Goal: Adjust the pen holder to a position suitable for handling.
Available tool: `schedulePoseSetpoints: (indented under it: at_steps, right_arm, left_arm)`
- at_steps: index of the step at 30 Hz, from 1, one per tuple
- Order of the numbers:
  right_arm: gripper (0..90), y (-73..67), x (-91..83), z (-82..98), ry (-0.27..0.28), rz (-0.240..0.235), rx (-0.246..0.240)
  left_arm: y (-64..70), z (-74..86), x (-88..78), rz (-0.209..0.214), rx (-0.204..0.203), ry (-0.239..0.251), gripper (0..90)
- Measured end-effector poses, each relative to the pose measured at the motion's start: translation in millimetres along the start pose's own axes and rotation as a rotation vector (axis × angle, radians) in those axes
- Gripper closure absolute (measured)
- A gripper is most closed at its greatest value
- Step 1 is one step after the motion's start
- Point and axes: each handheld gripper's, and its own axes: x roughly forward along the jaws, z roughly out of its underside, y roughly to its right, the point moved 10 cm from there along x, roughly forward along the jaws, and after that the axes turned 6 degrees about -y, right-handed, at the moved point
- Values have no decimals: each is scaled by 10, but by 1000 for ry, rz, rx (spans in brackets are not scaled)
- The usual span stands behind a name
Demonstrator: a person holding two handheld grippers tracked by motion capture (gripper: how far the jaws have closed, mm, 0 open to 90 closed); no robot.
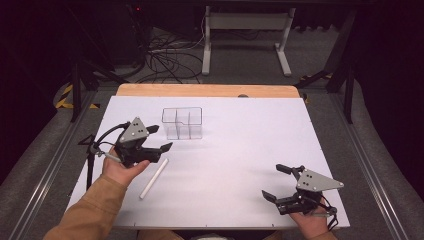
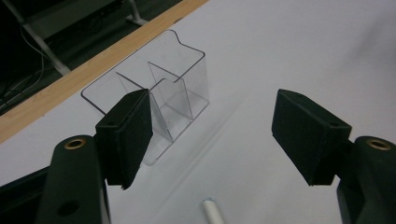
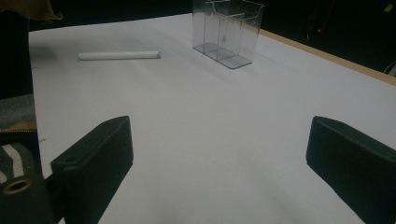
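A clear plastic organiser (image 1: 182, 122) with several compartments stands upright on the white table sheet (image 1: 235, 150), toward the back left. A white stick, like a marker or chalk (image 1: 154, 178), lies flat in front of it. My left gripper (image 1: 160, 138) hovers open just left of the stick's far end; the organiser (image 2: 154, 93) sits beyond its jaws and the stick's tip (image 2: 212, 211) below them. My right gripper (image 1: 276, 182) is open near the front right edge, nothing between its jaws. From there the stick (image 3: 119, 55) and organiser (image 3: 229, 30) lie far ahead.
A wooden table edge (image 1: 207, 90) runs along the back of the sheet. Beyond it stand a white desk frame (image 1: 245, 35) and loose cables (image 1: 165, 57) on the floor. Metal rails (image 1: 45, 170) flank the table.
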Motion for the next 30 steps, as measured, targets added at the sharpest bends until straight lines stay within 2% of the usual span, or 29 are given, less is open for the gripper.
schedulePoseSetpoints:
  at_steps: [5, 11, 12, 20, 27, 30]
  right_arm:
    - [77, -5, 0, 6, -2, -7, 3]
    - [77, -8, 5, 12, -5, -14, 2]
    - [77, -9, 6, 13, -5, -15, 2]
    - [77, -15, 8, 23, -9, -26, 0]
    - [77, -10, 11, 30, -9, -31, 2]
    - [77, -15, 11, 29, -8, -32, -2]
  left_arm:
    - [-93, -50, 105, 19, -14, -34, 298]
    - [-144, -112, 259, 30, 9, -93, 325]
    - [-169, -113, 276, 23, 24, -111, 330]
    - [-284, -195, 464, 23, 39, -143, 366]
    - [-342, -241, 640, 24, 72, -191, 367]
    - [-368, -253, 701, 28, 74, -214, 367]
